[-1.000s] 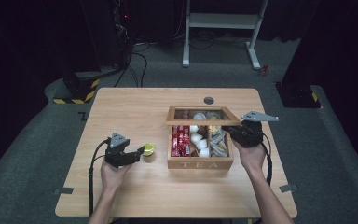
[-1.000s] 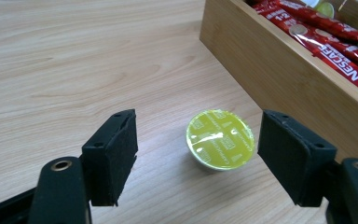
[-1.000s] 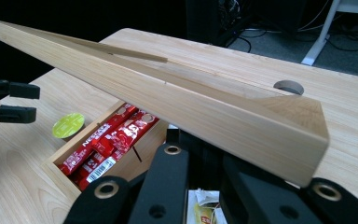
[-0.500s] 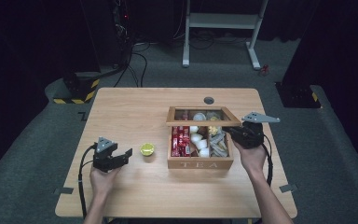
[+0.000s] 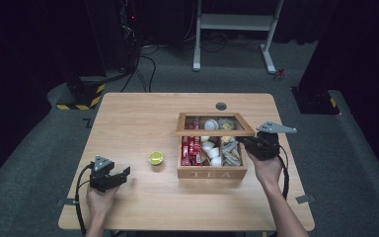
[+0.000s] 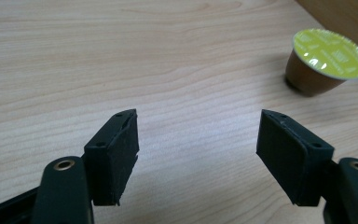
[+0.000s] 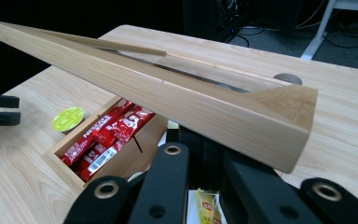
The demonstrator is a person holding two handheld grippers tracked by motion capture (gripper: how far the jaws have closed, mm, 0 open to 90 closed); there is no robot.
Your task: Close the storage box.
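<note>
At the left of the high view, the left gripper is held low over the bare wooden table, near its front left corner. Its jaws are seen apart in the left gripper view, with nothing between them, only the table surface. They have just been closing a little and then opening slightly again. The coffee capsule with the green lid is placed upright on the table, to the right of this gripper and apart from it, just beside the left wall of the tea box. Red sachets are seen in the left compartment of the box. The lid of the box is kept raised. At the right, the right gripper is closed on the right edge of this lid.
</note>
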